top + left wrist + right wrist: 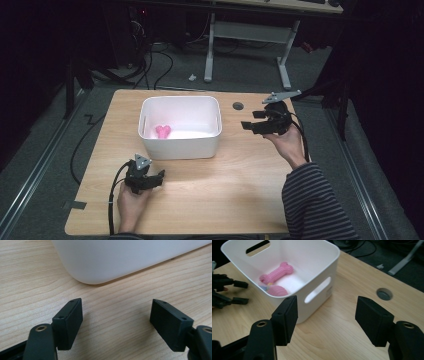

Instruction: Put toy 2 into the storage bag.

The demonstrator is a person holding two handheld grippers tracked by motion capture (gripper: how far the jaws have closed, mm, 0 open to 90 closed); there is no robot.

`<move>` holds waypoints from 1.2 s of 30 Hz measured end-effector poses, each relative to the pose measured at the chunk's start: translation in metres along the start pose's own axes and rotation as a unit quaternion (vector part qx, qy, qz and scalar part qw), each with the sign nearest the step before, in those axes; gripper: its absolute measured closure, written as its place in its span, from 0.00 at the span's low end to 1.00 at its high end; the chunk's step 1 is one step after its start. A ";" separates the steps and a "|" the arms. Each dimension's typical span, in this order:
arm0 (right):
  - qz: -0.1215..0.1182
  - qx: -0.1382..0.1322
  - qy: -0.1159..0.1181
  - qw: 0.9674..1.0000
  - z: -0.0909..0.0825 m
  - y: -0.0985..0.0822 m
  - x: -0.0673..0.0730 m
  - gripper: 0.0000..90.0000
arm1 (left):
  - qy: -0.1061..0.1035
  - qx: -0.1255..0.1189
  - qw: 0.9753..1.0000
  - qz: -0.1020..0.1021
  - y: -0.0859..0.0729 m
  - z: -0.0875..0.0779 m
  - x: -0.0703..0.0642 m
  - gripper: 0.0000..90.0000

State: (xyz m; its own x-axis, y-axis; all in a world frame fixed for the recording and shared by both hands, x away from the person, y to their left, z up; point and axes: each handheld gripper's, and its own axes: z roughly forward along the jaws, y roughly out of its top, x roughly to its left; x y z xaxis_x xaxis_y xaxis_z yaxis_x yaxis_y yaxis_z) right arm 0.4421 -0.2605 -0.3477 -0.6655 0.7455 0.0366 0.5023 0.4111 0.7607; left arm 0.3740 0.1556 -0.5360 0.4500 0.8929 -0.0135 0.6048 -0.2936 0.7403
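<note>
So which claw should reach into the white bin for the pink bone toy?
Probably the right claw: it is raised, open, and looks over the white bin's rim at the pink bone toy. The left claw, also open, sits low outside the bin's wall.

a light wooden worktop (pixel 225 185) with a round grommet hole (pixel 238 106) near its far edge. beyond it, grey floor with black cables (pixel 160 65), a white desk frame (pixel 247 35), and a small white scrap (pixel 192 77), possibly paper.
</note>
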 end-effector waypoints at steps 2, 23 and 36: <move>0.010 -0.011 -0.008 1.000 -0.008 -0.008 -0.006 0.40 | 0.000 0.000 1.000 0.000 0.000 0.000 0.000 0.29; 0.043 -0.051 -0.015 0.998 -0.056 -0.062 -0.014 0.40 | 0.001 0.000 1.000 0.000 0.000 0.000 0.000 0.29; 0.015 -0.065 -0.043 0.997 -0.074 -0.074 0.012 0.42 | 0.000 0.000 1.000 0.000 0.000 0.000 0.000 0.29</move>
State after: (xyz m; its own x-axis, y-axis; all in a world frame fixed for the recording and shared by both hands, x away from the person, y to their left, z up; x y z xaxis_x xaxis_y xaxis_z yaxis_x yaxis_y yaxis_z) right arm 0.3561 -0.3214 -0.3555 -0.5981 0.8014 0.0094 0.4420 0.3200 0.8380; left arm 0.3738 0.1555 -0.5360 0.4496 0.8931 -0.0134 0.6054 -0.2937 0.7398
